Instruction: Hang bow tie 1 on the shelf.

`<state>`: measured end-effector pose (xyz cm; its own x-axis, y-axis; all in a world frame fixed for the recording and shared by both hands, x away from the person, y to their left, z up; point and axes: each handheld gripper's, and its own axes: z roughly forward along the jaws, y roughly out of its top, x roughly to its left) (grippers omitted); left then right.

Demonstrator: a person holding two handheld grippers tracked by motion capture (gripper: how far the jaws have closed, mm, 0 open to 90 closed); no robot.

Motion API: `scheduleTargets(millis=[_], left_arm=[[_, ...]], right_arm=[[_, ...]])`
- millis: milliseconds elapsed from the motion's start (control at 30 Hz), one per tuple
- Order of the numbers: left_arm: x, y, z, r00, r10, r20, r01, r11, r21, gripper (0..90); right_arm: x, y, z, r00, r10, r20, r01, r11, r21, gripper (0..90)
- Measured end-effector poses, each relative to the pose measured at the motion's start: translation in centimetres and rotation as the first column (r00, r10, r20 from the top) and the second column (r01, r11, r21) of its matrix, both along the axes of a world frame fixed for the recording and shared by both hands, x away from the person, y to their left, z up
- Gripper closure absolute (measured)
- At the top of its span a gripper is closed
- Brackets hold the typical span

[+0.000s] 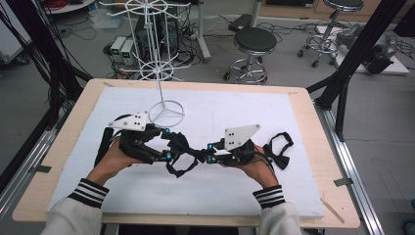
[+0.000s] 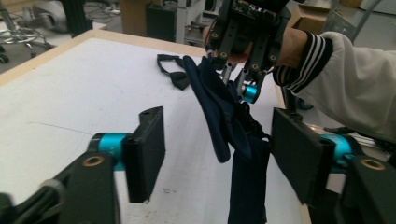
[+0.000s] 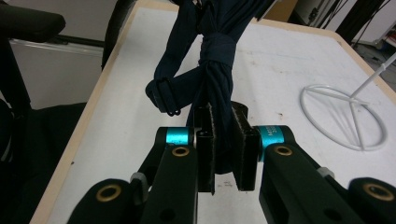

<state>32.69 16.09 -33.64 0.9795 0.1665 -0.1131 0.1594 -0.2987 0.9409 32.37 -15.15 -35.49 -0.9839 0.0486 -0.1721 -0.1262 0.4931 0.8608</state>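
sleeves [image 1: 88, 192] with striped cuffs sat nearest the camera at the bottom edge, forearms coming up to both grippers.

left gripper [image 1: 165, 143] was over the left-centre of the white mat [image 1: 235, 105], jaws spread wide. in the left gripper view the pads [image 2: 145, 151] stood well apart with the bow tie [image 2: 229, 128] hanging between them, nearer the right pad, touching neither as far as i could tell. nothing held on that side.

bow tie [image 1: 180, 147] was lifted off the mat, between the two grippers, long axis running roughly left-right from one gripper to the other, strap loop drooping below it.

right gripper [image 1: 210, 152] was narrow, clamped on the bow tie. right gripper view had the fabric pinched between the pads [image 3: 204, 154], with the centre knot [image 3: 215, 51] just beyond the tips and the wings further out.

key relation: tie lay straight ahead of the left gripper and already inside its gap, so my read is the next move is a plain close on the free end, no reach needed. left gripper is the nearer free one.

rack [image 1: 161, 68], white wire, stood behind the left gripper, base ring on the mat, apart from both.

second tie [image 1: 279, 149], black, lay flat on the mat just right of the right hand [image 1: 257, 166], untouched.
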Motion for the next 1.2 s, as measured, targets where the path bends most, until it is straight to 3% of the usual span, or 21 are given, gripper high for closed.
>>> scheduleTargets(millis=[133,333,367,400,633,900,1000,1033,1067,1100,1133,1167,1200], left_arm=[[0.1,-0.3,0.0,0.9997,-0.019,-0.017,0.019,0.9998,-0.002,43.9],[0.2,-0.4,-0.1,0.9980,-0.039,-0.050,0.039,0.9993,-0.003,63.2],[0.2,-0.4,-0.1,0.9978,-0.037,-0.054,0.037,0.9993,-0.003,63.2],[0.2,-0.4,-0.2,0.9974,-0.039,-0.061,0.039,0.9992,0.001,70.2],[0.1,-0.4,-0.1,0.9972,-0.038,-0.065,0.039,0.9991,0.015,83.9],[-0.1,-0.3,0.1,0.9990,-0.016,-0.043,0.017,0.9997,0.018,85.2],[-0.2,-0.3,0.1,0.9996,-0.007,-0.027,0.008,0.9997,0.024,85.3],[-0.2,-0.3,0.1,0.9996,-0.006,-0.028,0.007,0.9997,0.023,85.3],[-0.2,-0.3,0.1,0.9997,-0.004,-0.024,0.005,0.9997,0.023,85.4],[-0.2,-0.3,0.1,0.9997,0.002,-0.023,-0.001,0.9997,0.025,85.4],[-0.2,-0.3,0.1,0.9997,0.002,-0.023,-0.001,0.9997,0.024,85.4],[-0.2,-0.3,0.1,0.9998,0.005,-0.020,-0.005,0.9997,0.025,85.4],[-0.2,-0.2,0.2,0.9998,0.008,-0.019,-0.007,0.9997,0.024,85.4]], right_arm=[[0.0,0.1,0.0,1.0000,0.004,0.001,-0.004,1.000,-0.006,82.5],[0.0,0.1,-0.2,0.9999,0.006,0.009,-0.006,1.000,-0.029,82.5],[0.0,0.1,-0.2,0.9999,0.006,0.009,-0.006,1.000,-0.029,82.5],[0.0,0.2,-0.2,0.9999,0.014,0.010,-0.013,0.999,-0.036,82.5],[0.1,0.5,-0.4,0.9998,0.017,0.009,-0.017,0.999,-0.044,82.5],[0.1,0.5,-0.4,0.9998,0.019,0.003,-0.019,0.999,-0.037,81.9],[0.1,0.6,-0.4,0.9998,0.015,0.008,-0.015,0.999,-0.036,77.8],[0.1,0.6,-0.4,0.9998,0.005,0.019,-0.005,0.999,-0.035,72.0],[0.0,0.8,-0.6,0.9972,-0.069,0.029,0.070,0.997,-0.014,31.1],[0.0,0.8,-0.6,0.9972,-0.069,0.029,0.070,0.997,-0.014,31.1],[-0.1,1.0,-0.8,0.9875,-0.151,0.045,0.151,0.989,0.005,13.6],[0.0,1.1,-0.9,0.9741,-0.221,0.047,0.221,0.975,0.019,5.2],[0.3,1.0,-1.0,0.9704,-0.239,0.035,0.238,0.971,0.033,0.8]])
